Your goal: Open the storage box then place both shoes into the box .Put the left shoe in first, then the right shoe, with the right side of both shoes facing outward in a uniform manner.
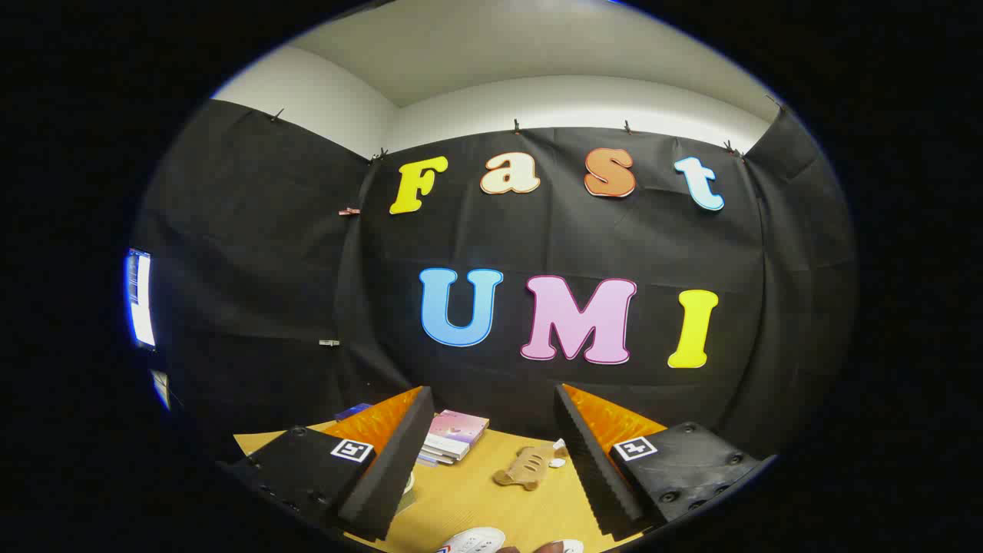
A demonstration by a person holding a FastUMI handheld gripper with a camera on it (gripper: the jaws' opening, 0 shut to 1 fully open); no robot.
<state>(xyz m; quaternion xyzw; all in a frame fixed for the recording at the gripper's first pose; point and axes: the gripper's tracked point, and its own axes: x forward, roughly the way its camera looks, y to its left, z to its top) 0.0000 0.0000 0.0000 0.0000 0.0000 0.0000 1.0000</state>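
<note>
My gripper [491, 453] is held high above the wooden table [468, 491] and stands open, with nothing between its fingers [388, 468]. Down between the fingers, at the near end of the table, the tops of two white shoes [474, 540] [567, 546] peek into view, side by side. Most of each shoe is hidden.
A stack of books [453, 436] lies on the table beyond the fingers, close to the booth's black cloth wall. A tan stuffed toy [528, 466] lies to the right of the books. A lit screen [140, 298] hangs on the wall far to the left.
</note>
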